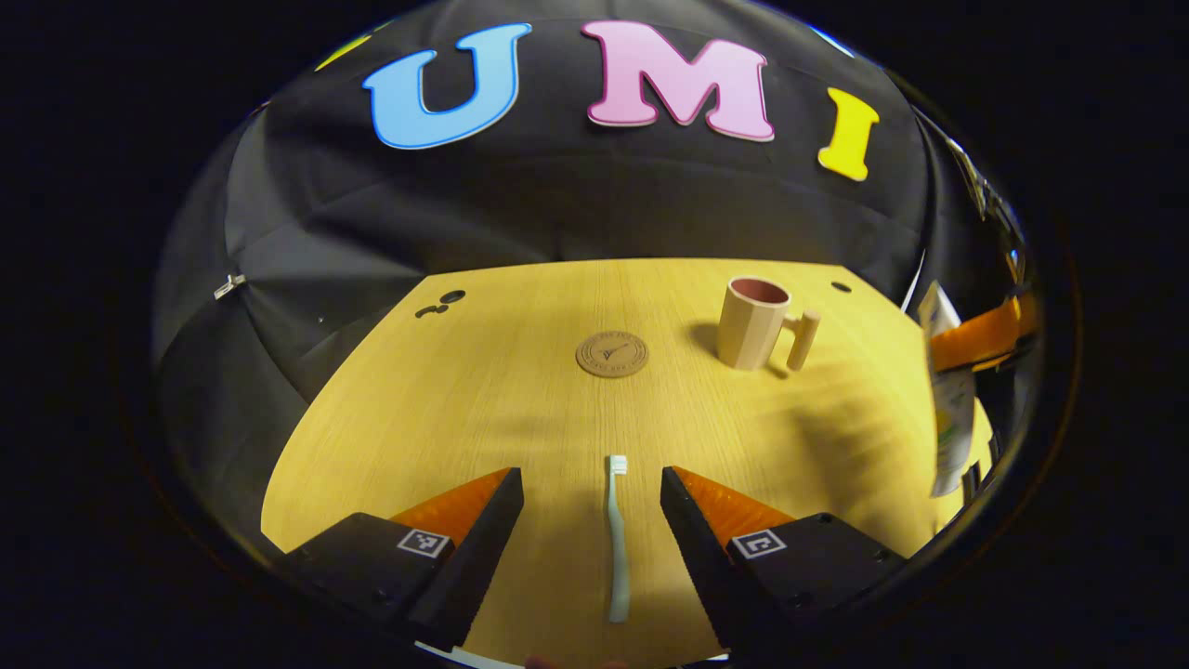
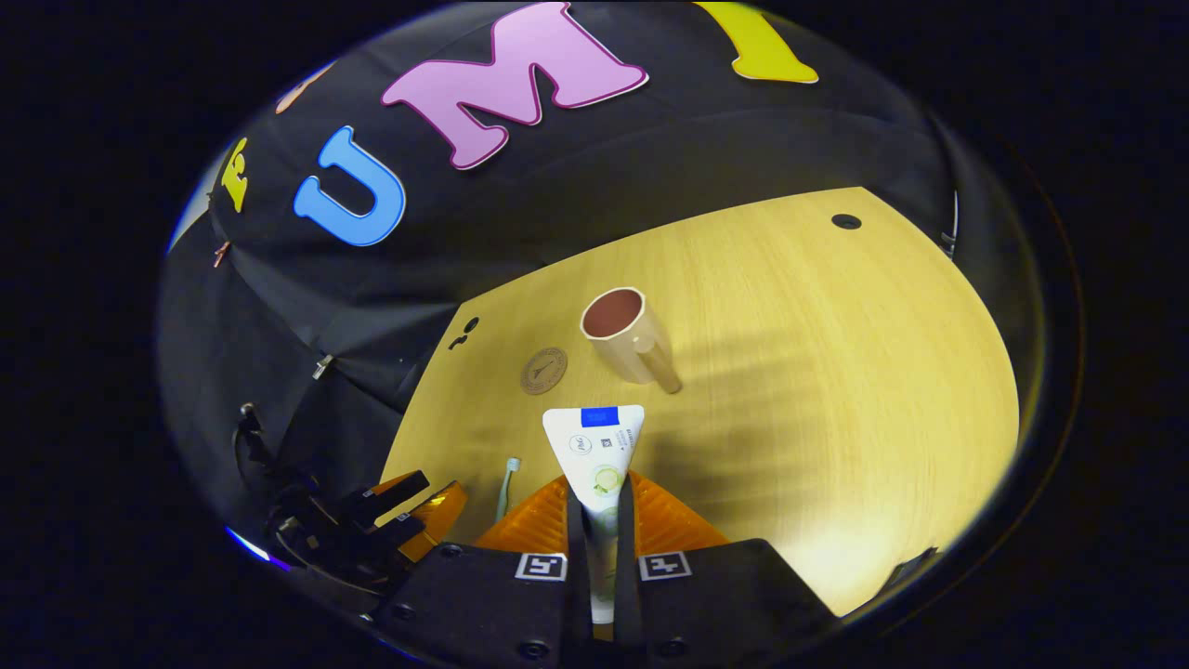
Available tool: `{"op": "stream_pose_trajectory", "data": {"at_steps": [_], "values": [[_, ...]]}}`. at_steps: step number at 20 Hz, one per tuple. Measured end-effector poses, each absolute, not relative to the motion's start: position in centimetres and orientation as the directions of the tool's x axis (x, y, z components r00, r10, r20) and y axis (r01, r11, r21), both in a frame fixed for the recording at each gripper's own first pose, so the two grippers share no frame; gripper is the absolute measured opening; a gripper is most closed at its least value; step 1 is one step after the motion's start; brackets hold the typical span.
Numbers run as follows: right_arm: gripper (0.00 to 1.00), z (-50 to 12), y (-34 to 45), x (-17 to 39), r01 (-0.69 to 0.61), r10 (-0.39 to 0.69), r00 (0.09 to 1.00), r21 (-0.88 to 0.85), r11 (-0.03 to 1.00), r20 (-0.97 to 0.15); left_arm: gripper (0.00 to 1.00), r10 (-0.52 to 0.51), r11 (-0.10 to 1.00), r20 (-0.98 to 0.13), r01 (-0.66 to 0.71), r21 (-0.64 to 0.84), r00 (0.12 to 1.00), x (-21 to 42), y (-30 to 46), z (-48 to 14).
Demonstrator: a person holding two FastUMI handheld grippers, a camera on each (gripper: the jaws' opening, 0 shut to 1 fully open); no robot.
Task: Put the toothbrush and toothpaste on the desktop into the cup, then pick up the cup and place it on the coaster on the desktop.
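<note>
Two hazards apply at this stage. First, your right gripper [image 2: 601, 520] pinches the white flat-crimped toothpaste tube [image 2: 599, 455] low on its body, both orange fingers pressed against it, with the wide crimped end pointing forward. If you lower it into the beige faceted cup with the pink interior [image 2: 624, 336] off-centre, the crimp may catch the rim and tip the cup, which looks light. Align the tube over the opening before releasing. Second, your left gripper [image 1: 593, 506] has its fingers spread wide, one on each side of the pale green toothbrush [image 1: 617, 539], which lies flat on the yellow wooden desktop [image 1: 464, 409]. The handle is thin and low; closing too high would probably miss it or roll it aside.

Pose: the left gripper hovers low over the desktop, pointing along the toothbrush toward the round brown coaster [image 1: 611, 354]. The right gripper is raised above the desktop, angled down toward the cup. The cup stands upright beside the coaster, apart from it, with its handle turned away from the coaster.
</note>
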State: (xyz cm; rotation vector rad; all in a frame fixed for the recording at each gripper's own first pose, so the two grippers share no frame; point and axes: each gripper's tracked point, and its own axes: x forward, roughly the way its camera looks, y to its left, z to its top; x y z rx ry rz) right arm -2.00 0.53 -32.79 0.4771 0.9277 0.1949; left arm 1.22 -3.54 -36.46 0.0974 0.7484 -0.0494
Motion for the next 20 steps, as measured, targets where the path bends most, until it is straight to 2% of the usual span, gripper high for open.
{"op": "stream_pose_trajectory", "data": {"at_steps": [10, 15, 16, 19, 20], "values": [[0.14, -33.8, -3.5, -2.7, 0.102, 0.322, 0.585, 0.461, 0.882, -0.745, 0.95, 0.011, 0.994, -0.787, 0.082, 0.078, 0.617, 0.9, -4.1, -44.0], [0.13, -33.8, -4.3, -2.6, 0.112, 0.317, 0.589, 0.463, 0.879, -0.744, 0.87, -0.022, 0.994, -0.798, 0.101, 0.05, 0.602, 0.6, -4.9, -44.5], [0.13, -33.8, -4.3, -2.6, 0.11, 0.319, 0.588, 0.464, 0.879, -0.743, 0.8, -0.037, 0.993, -0.803, 0.109, 0.035, 0.595, 0.4, -5.4, -44.5], [0.13, -33.6, -3.9, -2.8, 0.107, 0.327, 0.589, 0.473, 0.875, -0.739, 0.37, -0.021, 0.991, -0.806, 0.117, 0.061, 0.592, 0.2, -5.8, -44.7], [0.13, -33.5, -4.0, -2.9, 0.106, 0.328, 0.59, 0.474, 0.874, -0.738, 0.31, -0.001, 0.988, -0.806, 0.123, 0.089, 0.591, -0.1, -5.5, -44.5]]}}
